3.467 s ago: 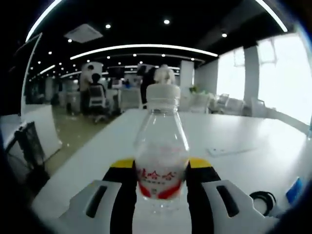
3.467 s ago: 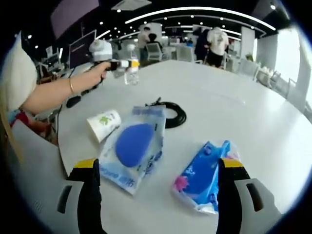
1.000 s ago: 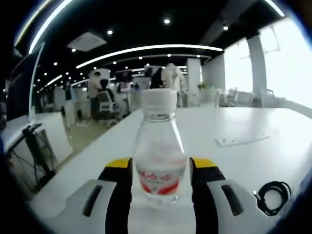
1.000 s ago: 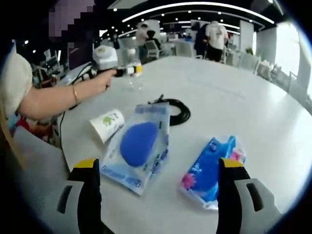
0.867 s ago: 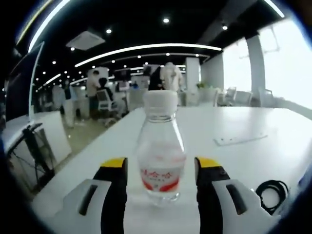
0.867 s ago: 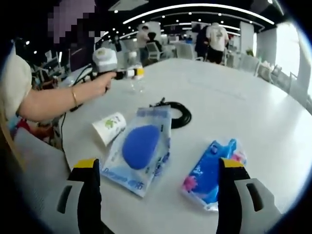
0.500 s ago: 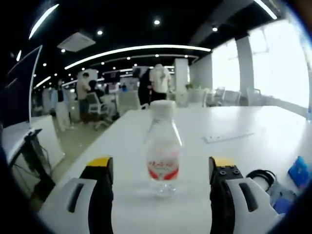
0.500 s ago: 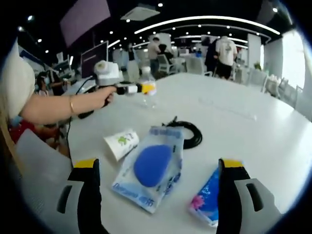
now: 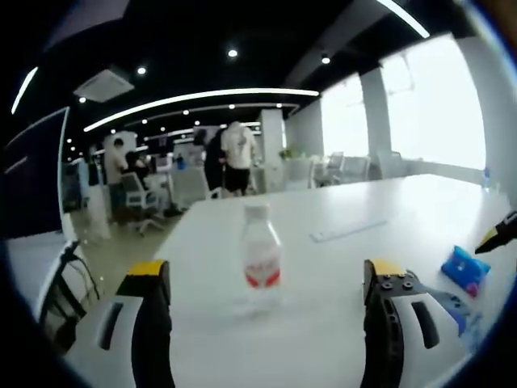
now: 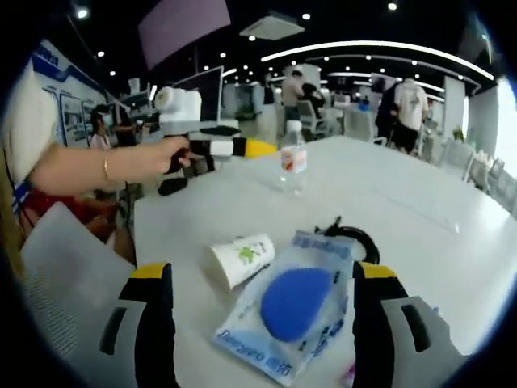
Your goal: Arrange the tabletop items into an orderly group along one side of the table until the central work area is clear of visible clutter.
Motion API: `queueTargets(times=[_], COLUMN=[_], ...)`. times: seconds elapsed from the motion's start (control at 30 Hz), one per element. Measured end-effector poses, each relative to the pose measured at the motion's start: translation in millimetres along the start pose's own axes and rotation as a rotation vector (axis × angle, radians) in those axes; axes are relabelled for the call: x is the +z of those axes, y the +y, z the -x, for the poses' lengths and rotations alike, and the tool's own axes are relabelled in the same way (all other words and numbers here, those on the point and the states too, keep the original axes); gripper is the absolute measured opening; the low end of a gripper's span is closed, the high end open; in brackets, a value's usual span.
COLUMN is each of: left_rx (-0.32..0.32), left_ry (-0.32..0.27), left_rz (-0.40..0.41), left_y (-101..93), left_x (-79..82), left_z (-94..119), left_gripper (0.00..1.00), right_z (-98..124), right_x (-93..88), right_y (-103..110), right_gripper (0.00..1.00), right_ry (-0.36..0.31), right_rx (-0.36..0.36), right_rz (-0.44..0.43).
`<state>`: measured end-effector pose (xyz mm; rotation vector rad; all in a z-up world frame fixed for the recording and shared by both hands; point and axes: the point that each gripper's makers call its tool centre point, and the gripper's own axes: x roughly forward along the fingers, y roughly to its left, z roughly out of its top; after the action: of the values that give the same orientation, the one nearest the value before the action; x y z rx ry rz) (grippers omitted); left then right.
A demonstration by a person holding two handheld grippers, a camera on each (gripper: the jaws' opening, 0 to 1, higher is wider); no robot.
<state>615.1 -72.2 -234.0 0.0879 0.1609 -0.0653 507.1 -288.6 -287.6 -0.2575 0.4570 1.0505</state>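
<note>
Straight ahead of the left gripper (image 9: 266,283), between its wide-spread, empty jaws but clear of both, one water bottle (image 9: 260,257) stands upright on the white table (image 9: 339,250). Off to that gripper's right lies one blue tissue pack (image 9: 464,268). From the right gripper (image 10: 260,283), likewise spread wide and holding nothing, more comes into sight: one paper cup (image 10: 240,259) on its side just ahead, one clear bag with a blue sponge (image 10: 292,309) between the jaws, one coiled black cable (image 10: 353,235) beyond the bag, and the bottle farther off beside a hand (image 10: 153,158) holding the other tool.
</note>
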Motion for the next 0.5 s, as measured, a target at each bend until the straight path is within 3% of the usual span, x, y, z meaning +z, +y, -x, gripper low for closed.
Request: queueTargets(times=[0.33, 0.5], left_rx=[-0.026, -0.023], left_ry=[-0.007, -0.028], left_rz=[0.015, 0.016], left_y=[-4.2, -2.3], left_x=[3.9, 7.0], left_z=[50.7, 72.7], left_gripper=[0.98, 0.95], right_z=[-27.2, -41.5], right_x=[-0.7, -7.5], right_y=[14.1, 21.8], right_gripper=[0.64, 0.63], right_ry=[0.006, 0.040], right_rx=[0.013, 0.039], right_rz=[0.077, 0.097])
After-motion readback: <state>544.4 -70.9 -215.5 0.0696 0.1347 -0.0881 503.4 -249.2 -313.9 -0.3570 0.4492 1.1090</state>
